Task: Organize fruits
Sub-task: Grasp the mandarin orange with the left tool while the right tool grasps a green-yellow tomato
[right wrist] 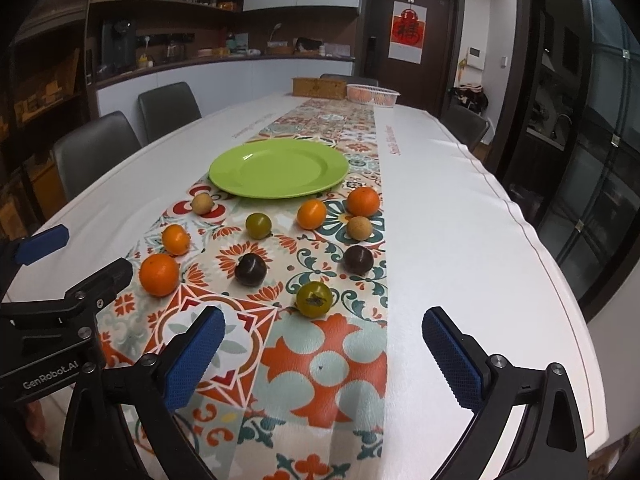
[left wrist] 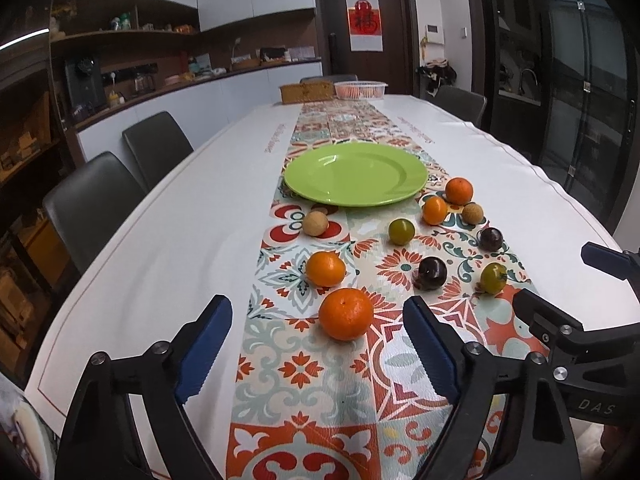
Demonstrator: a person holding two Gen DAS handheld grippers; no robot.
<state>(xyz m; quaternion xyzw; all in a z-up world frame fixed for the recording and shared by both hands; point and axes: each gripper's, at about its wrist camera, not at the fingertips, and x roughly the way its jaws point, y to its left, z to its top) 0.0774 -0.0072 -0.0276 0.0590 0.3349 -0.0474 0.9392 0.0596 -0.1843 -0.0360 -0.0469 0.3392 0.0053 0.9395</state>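
An empty green plate (left wrist: 355, 173) (right wrist: 278, 168) sits on the patterned runner. Several fruits lie loose in front of it: oranges (left wrist: 346, 313) (right wrist: 159, 274), two dark plums (left wrist: 431, 273) (right wrist: 250, 269), two green tomatoes (left wrist: 493, 277) (right wrist: 314, 298) and two tan longans (left wrist: 315, 223) (right wrist: 202, 203). My left gripper (left wrist: 318, 328) is open and empty, its blue pads either side of the nearest orange, just short of it. My right gripper (right wrist: 324, 340) is open and empty, just short of the near green tomato.
The table (left wrist: 168, 240) wears a white cloth with a patterned runner (right wrist: 320, 360). A woven box (left wrist: 307, 92) and a white basket (left wrist: 360, 89) stand at the far end. Chairs (left wrist: 92, 200) line the left side and one stands at the right (right wrist: 466, 124).
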